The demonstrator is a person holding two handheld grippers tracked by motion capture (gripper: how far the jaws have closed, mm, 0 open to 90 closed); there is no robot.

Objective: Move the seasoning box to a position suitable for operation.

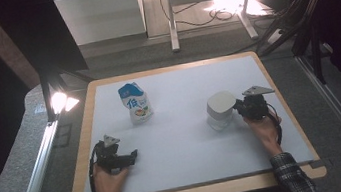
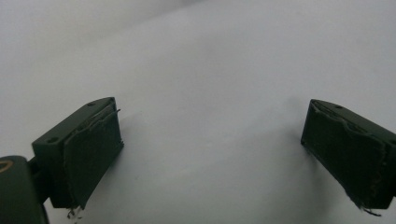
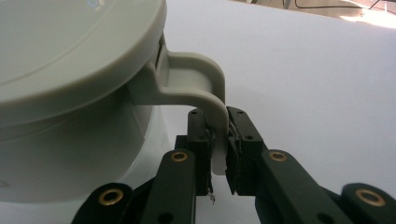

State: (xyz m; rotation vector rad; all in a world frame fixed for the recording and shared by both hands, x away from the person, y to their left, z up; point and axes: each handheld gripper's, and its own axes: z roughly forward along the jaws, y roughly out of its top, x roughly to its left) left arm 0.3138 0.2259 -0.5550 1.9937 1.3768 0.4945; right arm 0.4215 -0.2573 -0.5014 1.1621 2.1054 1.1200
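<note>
Pinching the handle (image 3: 212, 100) of a white lidded mug (image 1: 220, 110), the right claw (image 3: 219, 140) has its two jaws clamped on the thin loop, one on each side. The mug body sits just ahead of that claw and to its left, resting on the white desk (image 1: 184, 139) (whether it has lifted off at all, I cannot tell). So the grasp looks done; the carrying or pouring step seems still to come. The left claw (image 2: 210, 149) waits with its jaws spread wide and nothing between them, only bare desk ahead. A blue and white milk carton (image 1: 135, 102) stands upright well beyond the left claw, untouched, probably the next thing to handle.
</note>
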